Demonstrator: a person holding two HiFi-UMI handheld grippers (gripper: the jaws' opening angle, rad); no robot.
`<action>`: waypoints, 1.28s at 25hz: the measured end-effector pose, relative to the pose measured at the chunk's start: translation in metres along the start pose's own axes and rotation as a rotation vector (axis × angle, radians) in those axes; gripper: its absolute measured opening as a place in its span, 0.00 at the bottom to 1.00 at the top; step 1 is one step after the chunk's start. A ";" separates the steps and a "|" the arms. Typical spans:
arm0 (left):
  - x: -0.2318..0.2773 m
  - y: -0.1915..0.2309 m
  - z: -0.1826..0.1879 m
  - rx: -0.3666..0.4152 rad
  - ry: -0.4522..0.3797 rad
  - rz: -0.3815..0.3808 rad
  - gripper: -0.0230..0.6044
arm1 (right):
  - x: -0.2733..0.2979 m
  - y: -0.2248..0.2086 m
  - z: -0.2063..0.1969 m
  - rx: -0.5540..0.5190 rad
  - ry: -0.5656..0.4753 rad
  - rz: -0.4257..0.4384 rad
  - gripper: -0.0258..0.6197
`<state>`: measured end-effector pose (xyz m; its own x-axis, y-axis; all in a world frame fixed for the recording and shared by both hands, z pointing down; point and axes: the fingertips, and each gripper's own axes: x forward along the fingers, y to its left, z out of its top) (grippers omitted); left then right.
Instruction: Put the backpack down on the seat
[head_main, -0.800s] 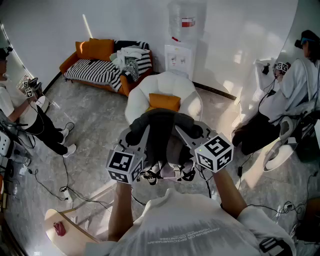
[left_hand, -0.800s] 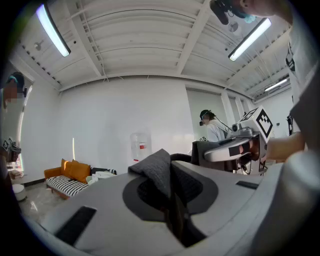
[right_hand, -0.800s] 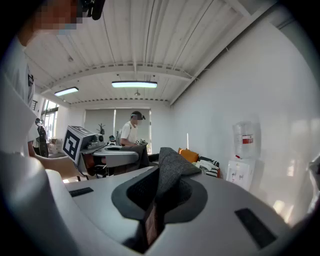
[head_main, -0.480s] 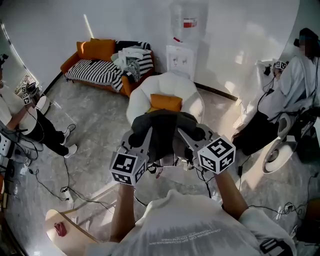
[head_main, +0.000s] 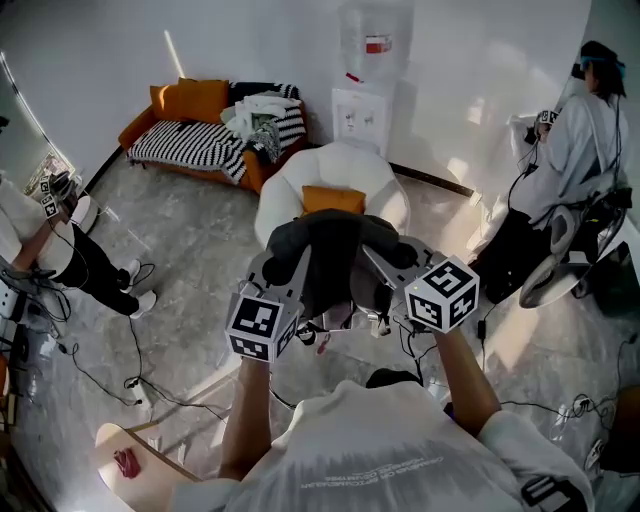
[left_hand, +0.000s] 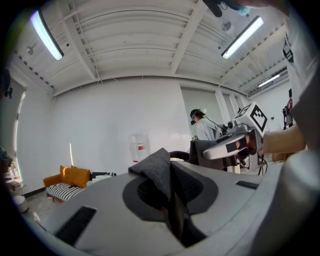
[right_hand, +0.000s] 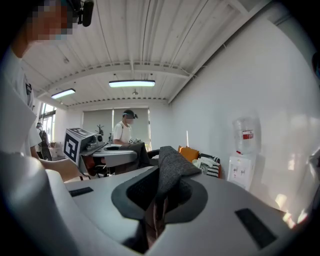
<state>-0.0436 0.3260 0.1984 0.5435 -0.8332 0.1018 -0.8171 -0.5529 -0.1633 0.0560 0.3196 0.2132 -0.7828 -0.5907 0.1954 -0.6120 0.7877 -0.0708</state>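
A dark grey backpack (head_main: 335, 262) hangs in the air between my two grippers, just in front of a round white seat (head_main: 285, 190) that carries an orange cushion (head_main: 332, 200). My left gripper (head_main: 292, 265) is shut on the backpack's left shoulder of fabric, my right gripper (head_main: 383, 262) on its right. In the left gripper view a fold of grey fabric (left_hand: 159, 170) stands pinched in the left gripper (left_hand: 172, 200). The right gripper view shows the same cloth (right_hand: 170, 167) clamped in the right gripper (right_hand: 155, 205). The backpack's lower part is hidden behind my hands.
An orange sofa (head_main: 185, 100) with a striped blanket and clothes stands at the back left. A water dispenser (head_main: 365, 90) is against the wall behind the seat. One person (head_main: 40, 240) stands at the left, another (head_main: 585, 140) at the right. Cables (head_main: 120, 370) trail over the floor.
Both grippers and the backpack have shifted a little up and to the right, closer to the white seat. The person at the right has moved further back.
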 end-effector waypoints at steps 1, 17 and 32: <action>-0.002 0.000 -0.001 0.007 0.001 -0.002 0.13 | 0.001 0.002 -0.002 0.008 0.004 -0.003 0.09; 0.000 0.012 -0.035 -0.086 0.046 -0.007 0.13 | 0.022 0.004 -0.027 0.054 0.057 0.023 0.09; 0.081 0.068 -0.051 -0.108 0.079 0.018 0.13 | 0.089 -0.075 -0.025 0.089 0.047 0.076 0.09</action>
<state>-0.0646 0.2206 0.2456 0.5152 -0.8386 0.1772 -0.8449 -0.5316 -0.0593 0.0345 0.2122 0.2602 -0.8227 -0.5190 0.2318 -0.5599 0.8102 -0.1734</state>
